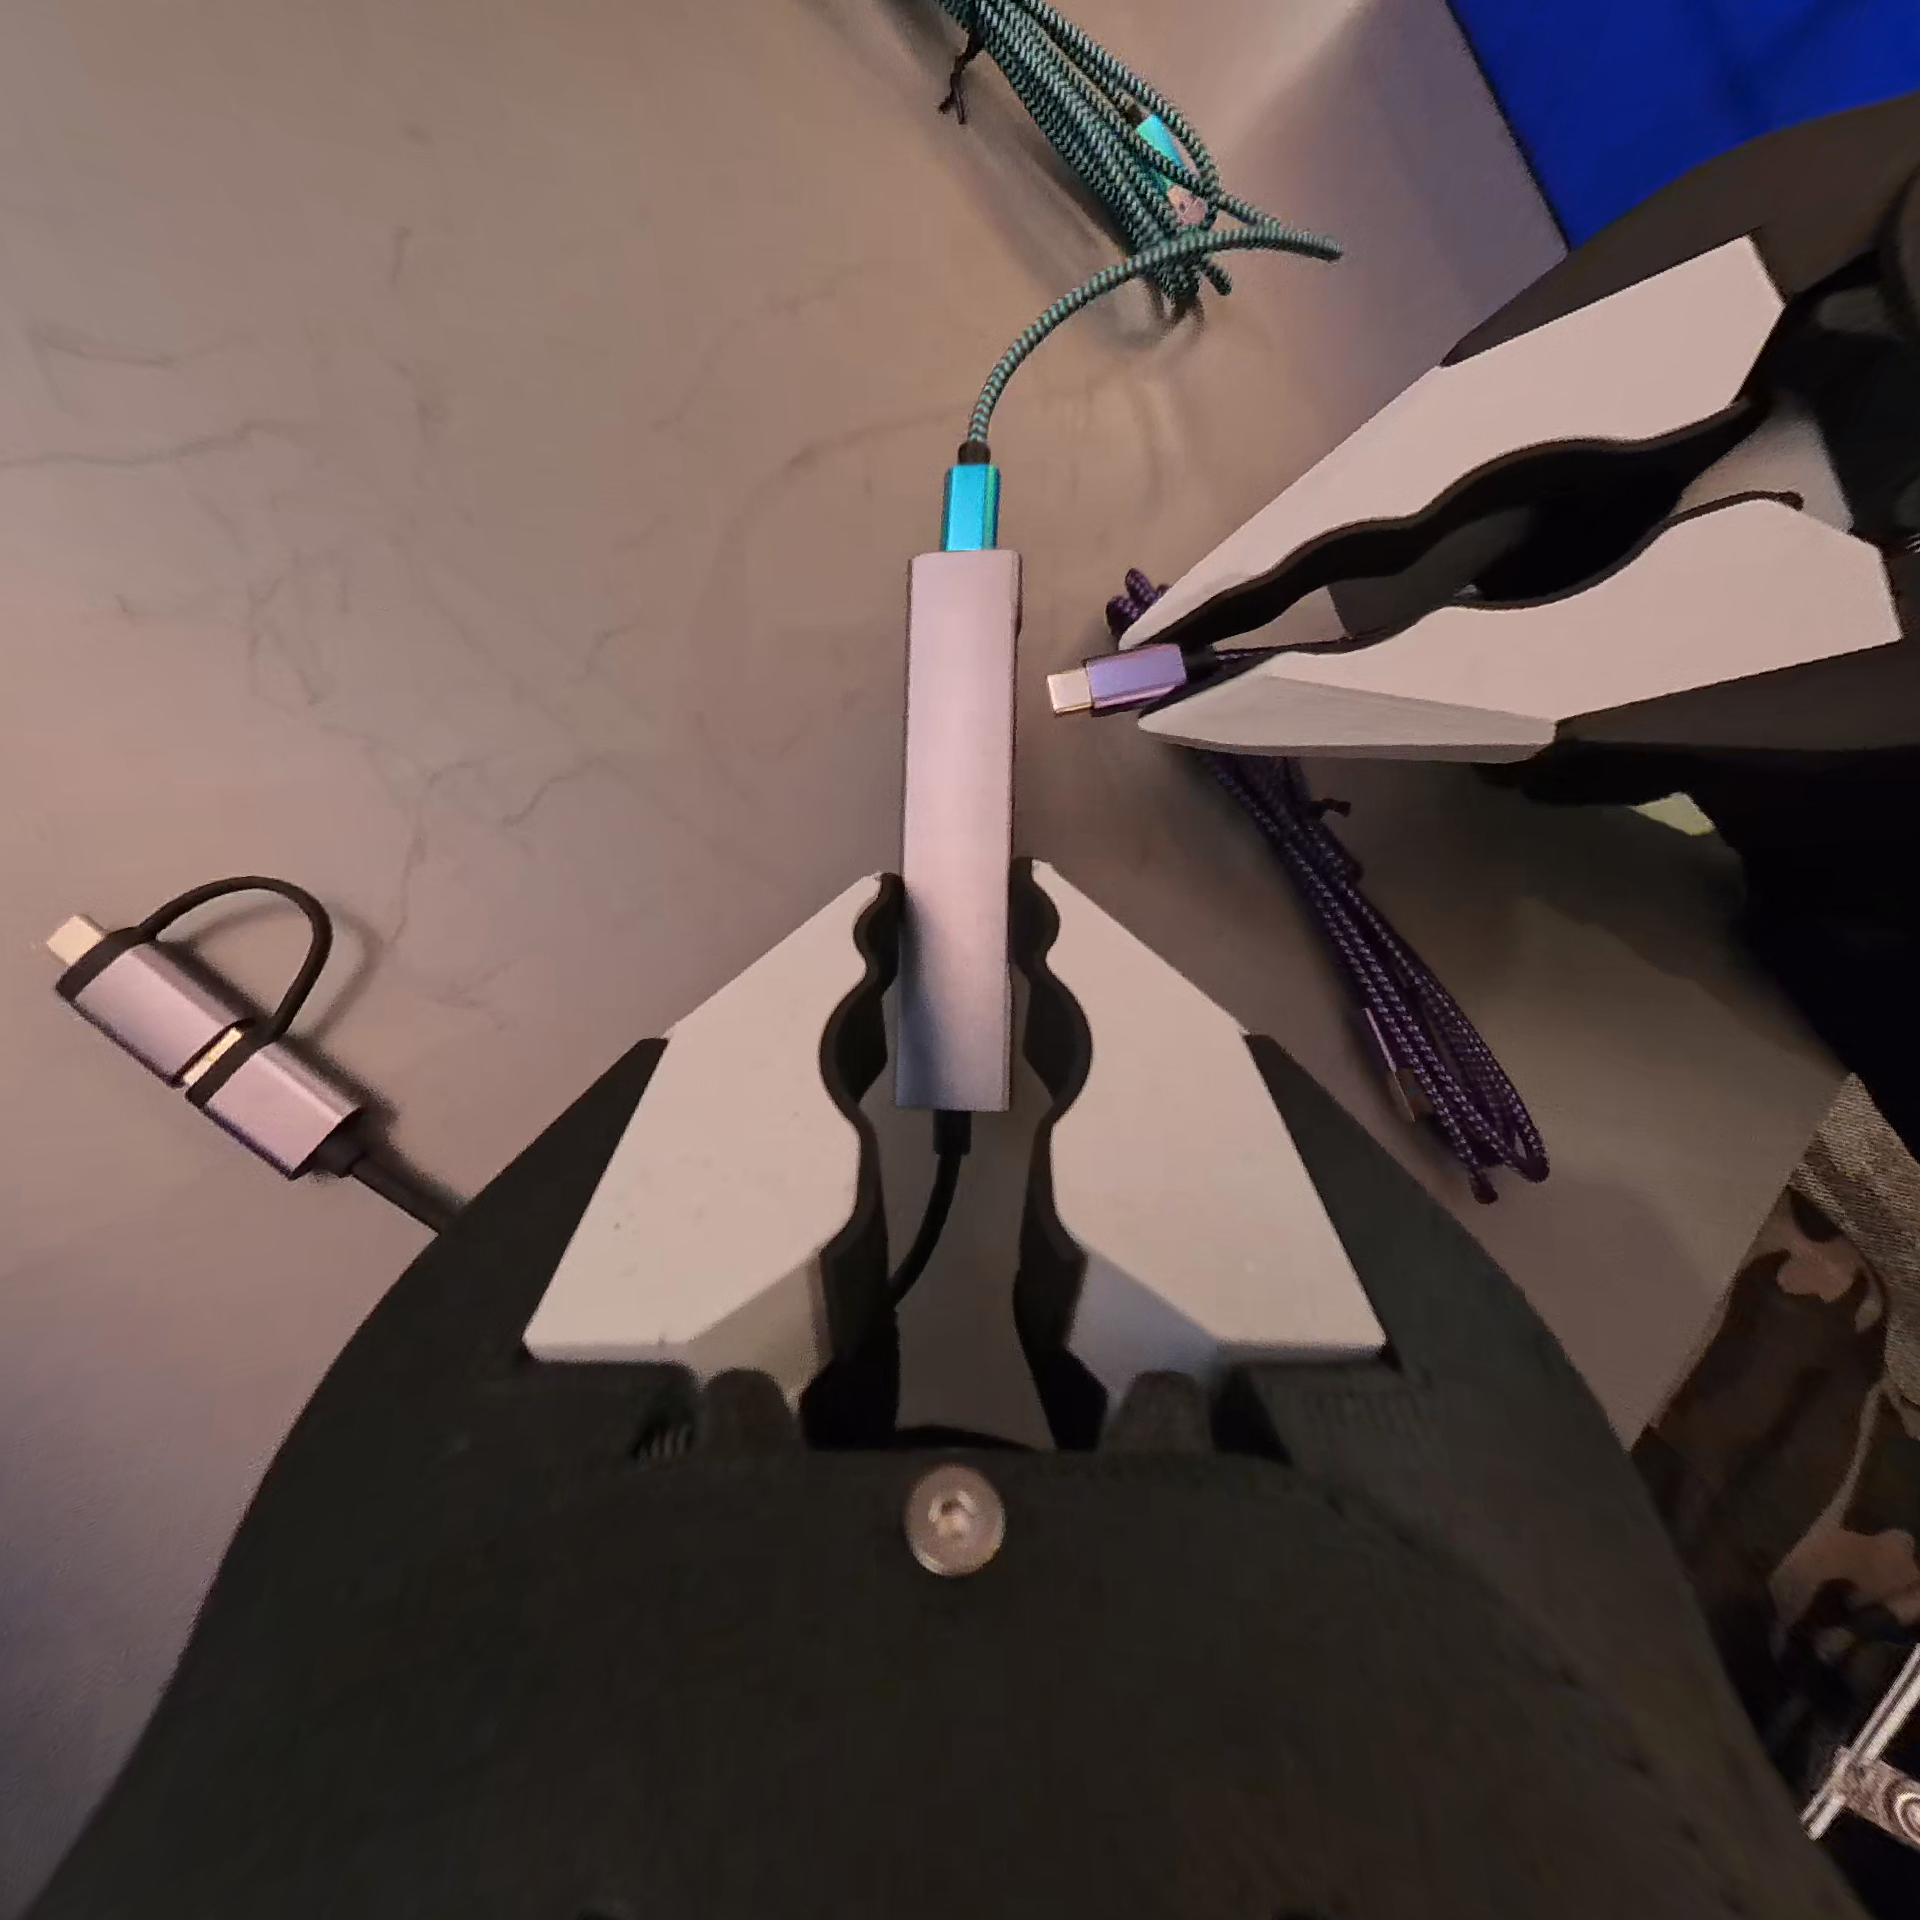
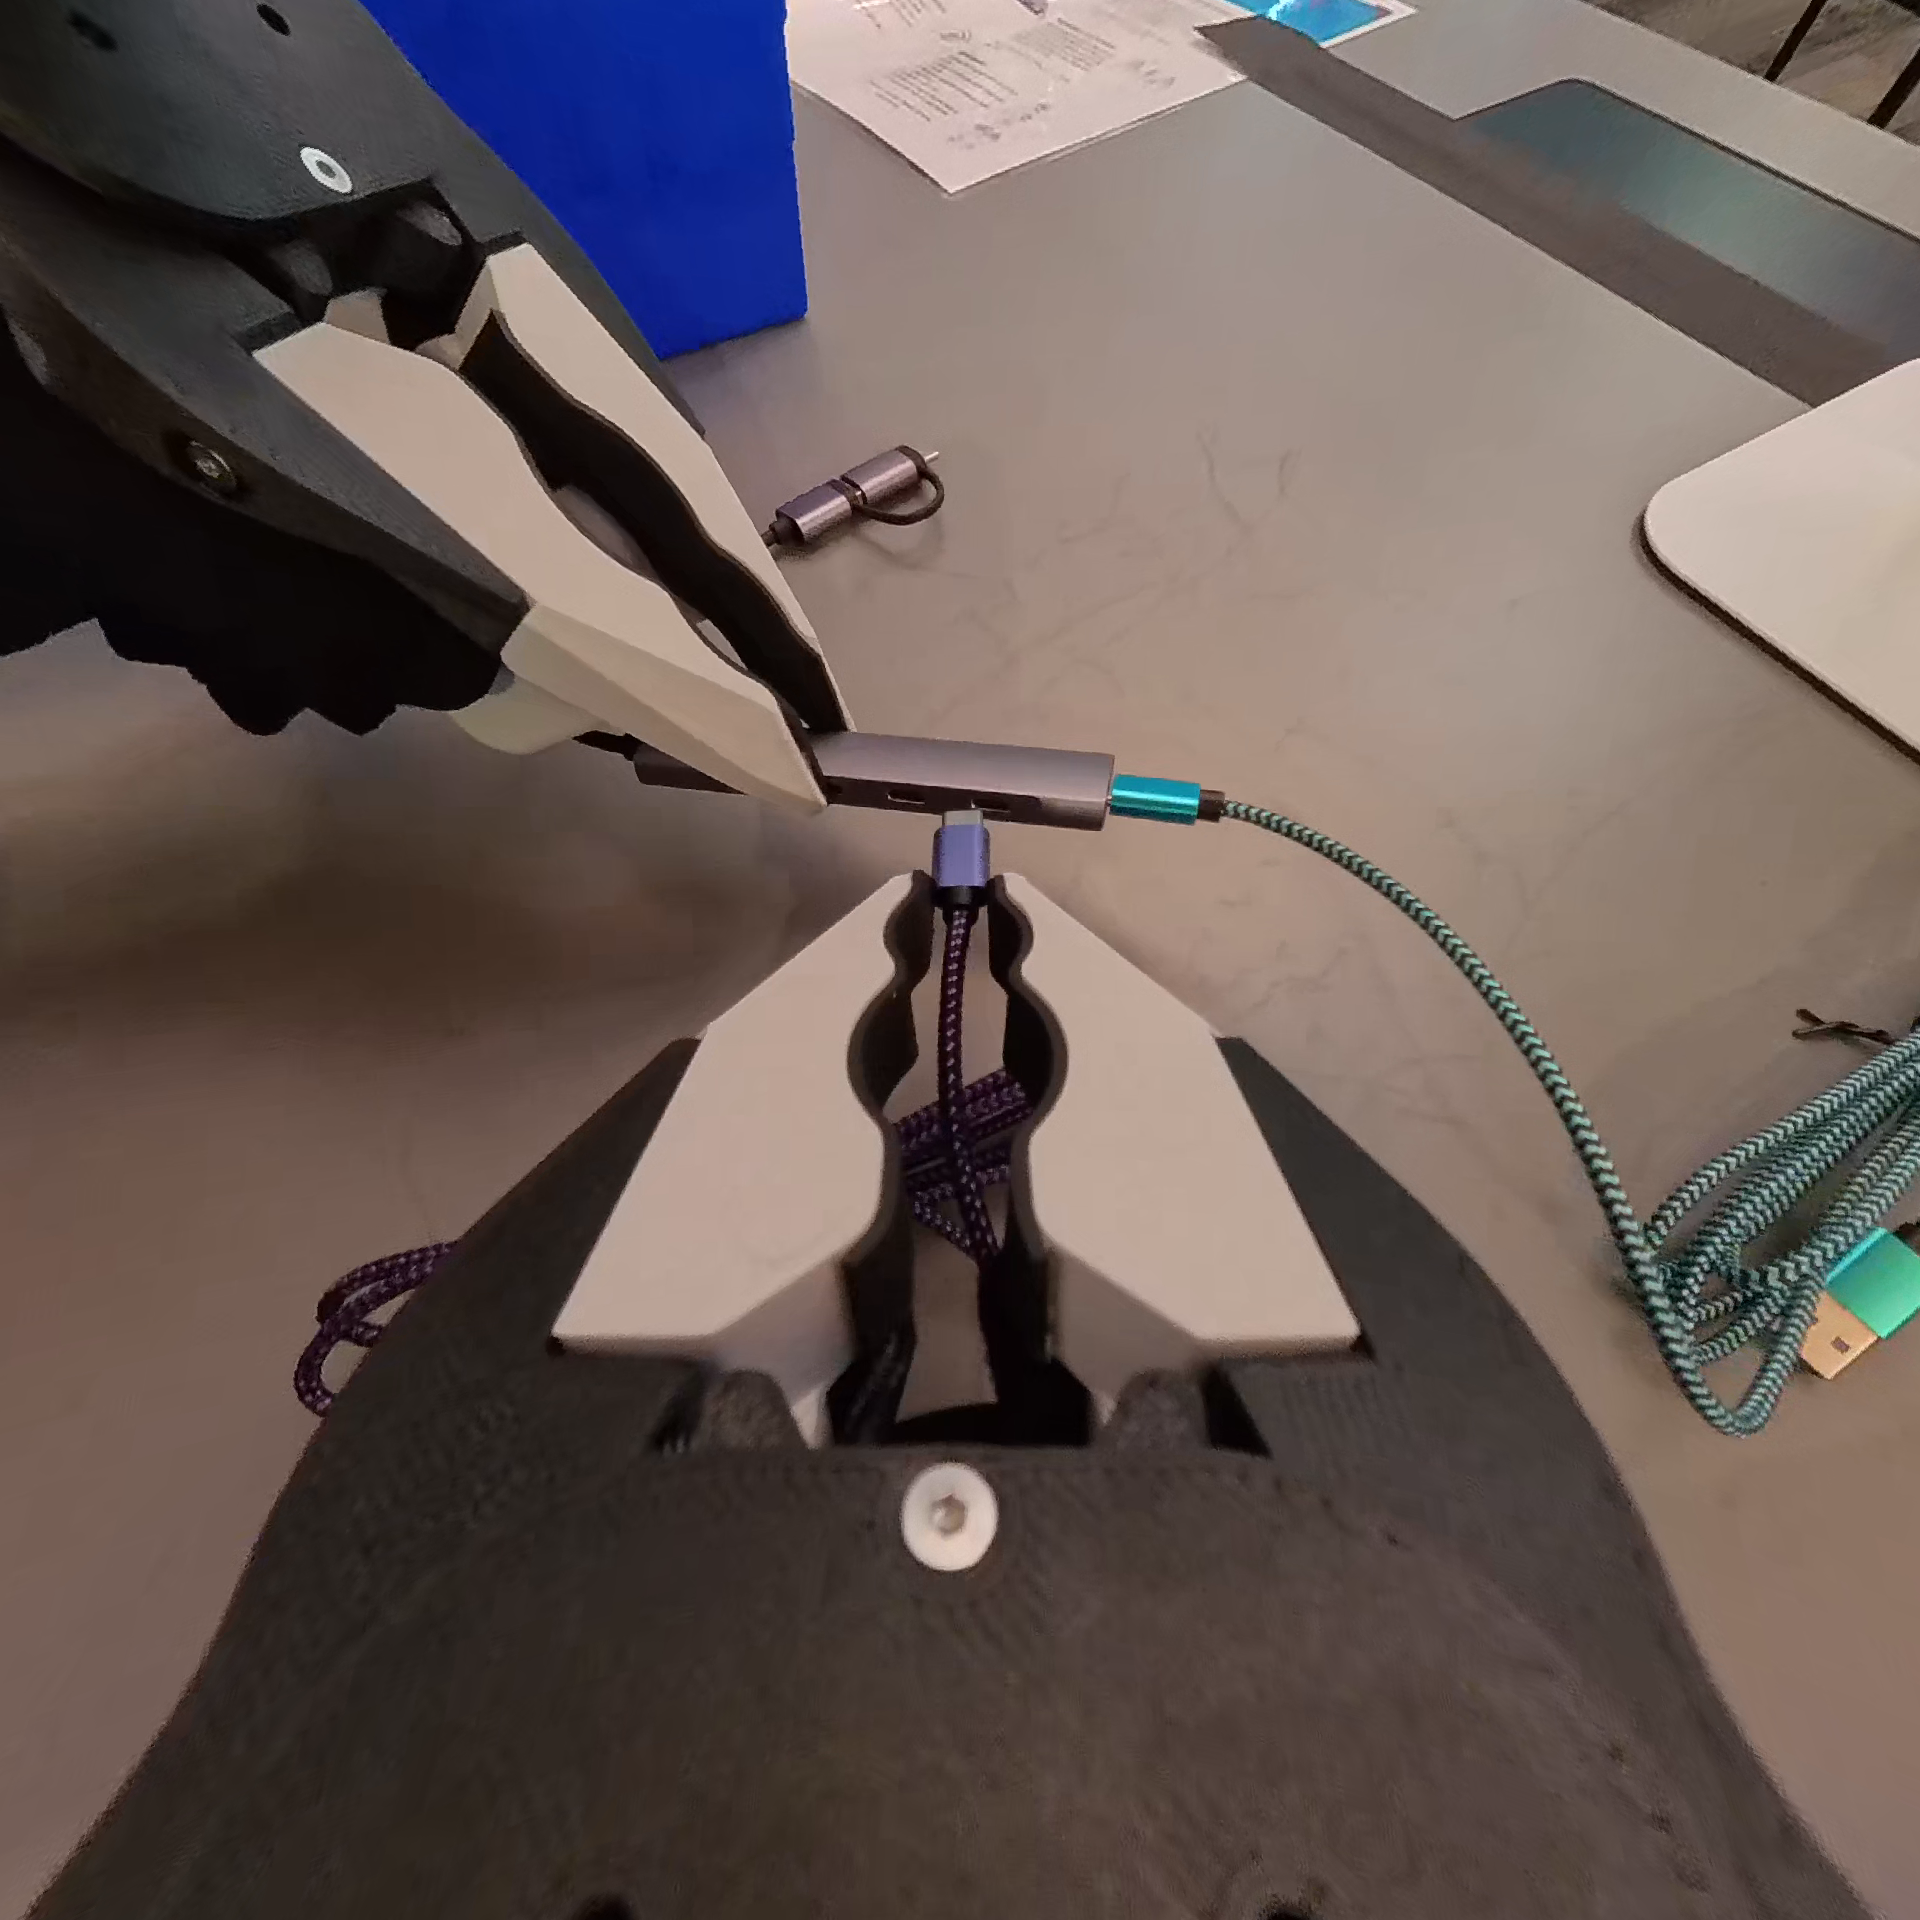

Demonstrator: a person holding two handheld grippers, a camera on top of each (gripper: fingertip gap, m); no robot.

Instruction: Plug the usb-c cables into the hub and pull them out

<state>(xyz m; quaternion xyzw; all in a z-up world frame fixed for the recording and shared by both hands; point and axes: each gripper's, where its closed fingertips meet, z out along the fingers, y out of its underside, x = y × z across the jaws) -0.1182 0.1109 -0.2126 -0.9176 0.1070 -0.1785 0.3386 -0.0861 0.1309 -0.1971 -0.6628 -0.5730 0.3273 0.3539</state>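
My left gripper (image 1: 957, 883) is shut on the grey hub (image 1: 958, 790) and holds it above the table; both also show in the right wrist view, gripper (image 2: 821, 769), hub (image 2: 966, 774). A teal cable's plug (image 1: 972, 509) sits in the hub's far end, also in the right wrist view (image 2: 1155, 800). My right gripper (image 2: 954, 881) is shut on the purple cable's plug (image 2: 958, 852). The plug's metal tip is right at a port on the hub's side. In the left wrist view that plug (image 1: 1110, 681) shows a small gap from the hub, held by the right gripper (image 1: 1143, 675).
The hub's own grey plug with adapter (image 1: 208, 1049) lies on the grey table (image 1: 520, 520) at the left. The teal cable coil (image 2: 1766, 1247) lies at the right, the purple coil (image 1: 1403, 987) under my right gripper. A blue box (image 2: 644, 156), papers (image 2: 1018, 83) and a white board (image 2: 1818, 551) stand farther off. There is about 5 cm between the tips of the two grippers.
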